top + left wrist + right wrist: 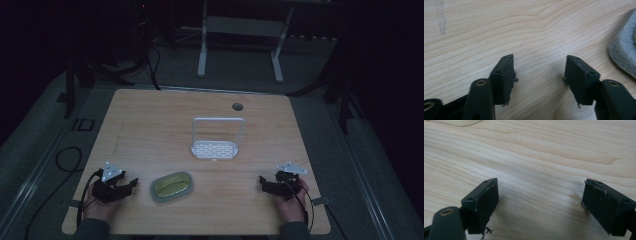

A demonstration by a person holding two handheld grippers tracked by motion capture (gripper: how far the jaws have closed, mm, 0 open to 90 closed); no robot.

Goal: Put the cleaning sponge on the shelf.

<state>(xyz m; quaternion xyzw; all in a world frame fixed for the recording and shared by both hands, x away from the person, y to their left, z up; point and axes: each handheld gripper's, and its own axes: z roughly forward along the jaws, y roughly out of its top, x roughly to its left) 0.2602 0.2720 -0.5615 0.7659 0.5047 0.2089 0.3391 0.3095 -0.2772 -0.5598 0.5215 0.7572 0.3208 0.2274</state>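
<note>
Pale wood grain is seen across the table point(150, 125), on which a white wire rack point(216, 140) stands upright near the middle. Nearer the person than the rack, and a little to its left, a grey oval dish point(171, 186) with a yellowish inside is laid flat. The left gripper point(127, 185) is held low over the table well to the left of the dish, its jaws spread apart with bare wood between them; in the left gripper view a grey edge of the dish point(624, 55) is seen at the right. The right gripper point(263, 183) is held well to the right of the dish, below and right of the rack, its jaws likewise spread wide with nothing gripped.
</note>
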